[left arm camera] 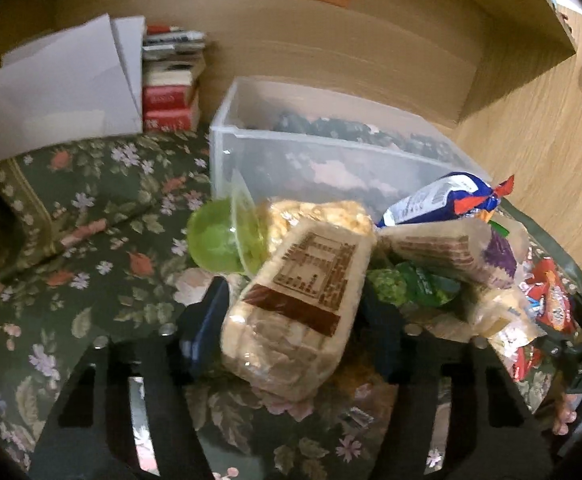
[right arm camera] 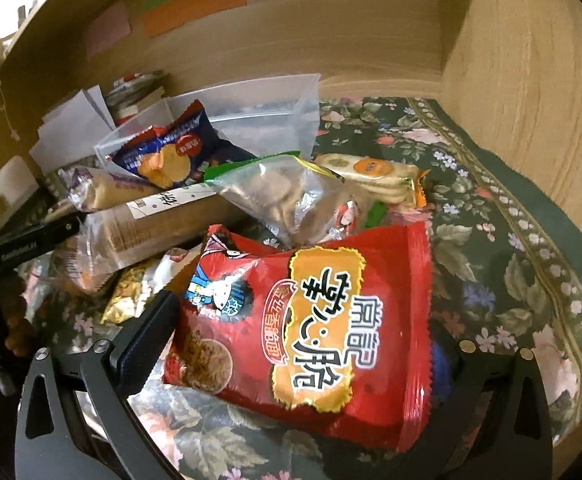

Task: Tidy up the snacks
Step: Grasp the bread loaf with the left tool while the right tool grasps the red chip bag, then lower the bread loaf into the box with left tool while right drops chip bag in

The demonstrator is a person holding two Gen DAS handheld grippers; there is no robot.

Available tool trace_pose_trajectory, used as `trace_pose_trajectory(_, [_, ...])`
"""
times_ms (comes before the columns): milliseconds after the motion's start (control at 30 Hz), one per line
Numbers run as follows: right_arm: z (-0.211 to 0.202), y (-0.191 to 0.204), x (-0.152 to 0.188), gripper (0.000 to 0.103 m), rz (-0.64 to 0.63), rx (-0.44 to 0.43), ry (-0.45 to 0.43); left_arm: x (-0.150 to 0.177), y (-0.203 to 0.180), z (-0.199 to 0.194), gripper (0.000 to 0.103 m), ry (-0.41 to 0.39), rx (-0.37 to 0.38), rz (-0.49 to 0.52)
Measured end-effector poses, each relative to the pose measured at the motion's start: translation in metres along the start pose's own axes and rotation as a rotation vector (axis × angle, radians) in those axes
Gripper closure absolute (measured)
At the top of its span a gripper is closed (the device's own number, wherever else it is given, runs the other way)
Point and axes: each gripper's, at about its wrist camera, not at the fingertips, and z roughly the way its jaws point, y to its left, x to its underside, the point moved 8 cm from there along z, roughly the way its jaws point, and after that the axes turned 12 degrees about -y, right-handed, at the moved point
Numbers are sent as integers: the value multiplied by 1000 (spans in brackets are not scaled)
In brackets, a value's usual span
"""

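The left gripper is clamped on a pale cracker pack, its blue pads pressing the pack's two long sides, and the pack tilts up over the flowered cloth; a green cup lies on its side touching the pack's far left corner; just beyond stands a clear bin whose near wall runs left to right and whose right end sits close to the wooden side panel; a blue bag leans on the bin's near right corner, above a second pale pack and a small green packet; to the left of the bin the cloth lies bare as far as the white folded paper and the stack of books at the back wall. The right gripper is clamped on a red snack bag, which is held off the cloth with its serrated right edge hanging free; the heap of snacks lies to its far left, with a clear bag of brown biscuits touching the red bag's top edge, an orange-labelled cracker pack beyond it, and a blue chip bag propped at the bin's rim; right of the red bag the cloth is open up to its bordered edge.
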Motion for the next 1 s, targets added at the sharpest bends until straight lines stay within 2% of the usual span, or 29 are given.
trace_pose_trajectory(200, [2,1,3,0,-40,9,-4,-1,1,3,57,-3,28,-7])
trace_pose_trajectory(300, [0,0,1,12,-43,13,-20,-1,-1,-4,64,-18,14,-5])
trace_pose_trajectory(467, [-5,-1,-1,26,-33,14,-37,1,0,-17,64,-26,-7,-12])
trace_pose_trajectory(733, [-19,-6,-10,26,-20,13,-84,-11,-6,-45,67,-82,-28,2])
trace_pose_trajectory(1000, [-41,-13,-46,26,-16,23,-184,-30,-12,-63,67,-130,-38,36])
